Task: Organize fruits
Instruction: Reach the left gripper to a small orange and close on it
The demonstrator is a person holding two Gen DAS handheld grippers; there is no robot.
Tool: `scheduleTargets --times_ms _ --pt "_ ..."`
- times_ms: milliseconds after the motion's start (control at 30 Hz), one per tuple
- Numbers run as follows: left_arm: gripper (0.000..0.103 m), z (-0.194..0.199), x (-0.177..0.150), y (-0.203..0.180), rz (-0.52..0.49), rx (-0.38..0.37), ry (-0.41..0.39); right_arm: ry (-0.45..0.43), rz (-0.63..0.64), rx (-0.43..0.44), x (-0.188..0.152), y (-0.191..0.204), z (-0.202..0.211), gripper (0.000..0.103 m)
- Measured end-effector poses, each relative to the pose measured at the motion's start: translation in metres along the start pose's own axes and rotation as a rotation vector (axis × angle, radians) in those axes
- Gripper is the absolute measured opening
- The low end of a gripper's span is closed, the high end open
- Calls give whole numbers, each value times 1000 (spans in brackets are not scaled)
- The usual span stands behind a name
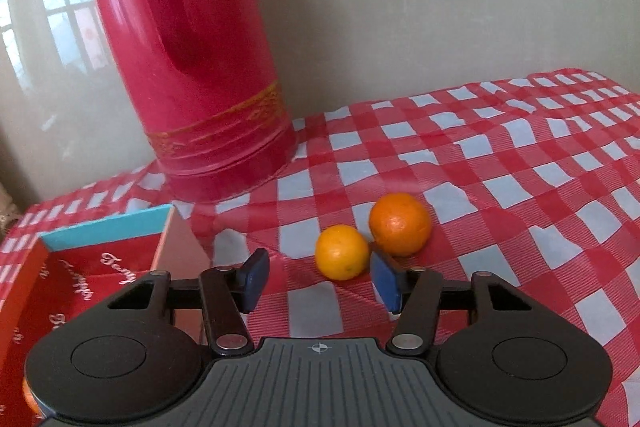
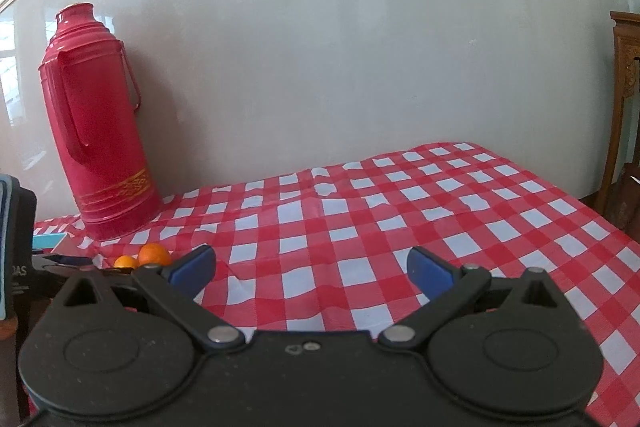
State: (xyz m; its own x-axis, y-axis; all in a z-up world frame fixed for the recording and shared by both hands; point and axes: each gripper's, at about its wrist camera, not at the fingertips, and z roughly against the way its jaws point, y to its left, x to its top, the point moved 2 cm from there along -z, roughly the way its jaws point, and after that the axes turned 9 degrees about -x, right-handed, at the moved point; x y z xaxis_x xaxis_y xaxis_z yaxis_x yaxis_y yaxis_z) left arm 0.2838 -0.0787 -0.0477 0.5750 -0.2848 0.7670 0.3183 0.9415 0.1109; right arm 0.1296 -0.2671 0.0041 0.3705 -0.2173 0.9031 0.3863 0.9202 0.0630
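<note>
A: Left gripper (image 1: 318, 281) – what's it doing?

B: Fingers (image 1: 253, 281) partly open, nothing between the pads yet. The small orange (image 1: 342, 251) sits just ahead of the tips, beyond the gap, so no hold.

A: And the other fruit?

B: Bigger orange (image 1: 400, 223) is right behind it, looks like they're touching, on the checked cloth of the worktop (image 1: 520, 187). Probably the small one goes first, since it's nearest.

A: Where to?

B: Likely the red box (image 1: 100, 267) w/ the blue rim, open, just left of the gripper. There's an orange sliver at the bottom left corner, maybe fruit; can't tell.

A: Room to move?

B: Red thermos (image 1: 192, 59) stands by the wall behind the box, so avoid a high swing. The box's near wall is close to the left finger. To the right, cloth is bare.

A: Right gripper (image 2: 312, 271)?

B: Wide open, empty, over bare cloth, well apart from the fruit.
</note>
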Motion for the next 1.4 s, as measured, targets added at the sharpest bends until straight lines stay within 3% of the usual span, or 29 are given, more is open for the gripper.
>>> scheduleTargets --times_ms 300,400,700,1400 --pt "57 -16 4 3 10 -13 12 -2 5 -34 -1 2 -3 97" --pt "48 -19 5 3 9 -21 17 -3 4 -46 -2 0 -4 97" --pt "44 -20 5 -2 -4 -18 9 -13 3 -81 -1 -1 -4 97" --pt "44 -19 5 -1 5 -14 7 -8 8 -113 -4 -1 -6 97"
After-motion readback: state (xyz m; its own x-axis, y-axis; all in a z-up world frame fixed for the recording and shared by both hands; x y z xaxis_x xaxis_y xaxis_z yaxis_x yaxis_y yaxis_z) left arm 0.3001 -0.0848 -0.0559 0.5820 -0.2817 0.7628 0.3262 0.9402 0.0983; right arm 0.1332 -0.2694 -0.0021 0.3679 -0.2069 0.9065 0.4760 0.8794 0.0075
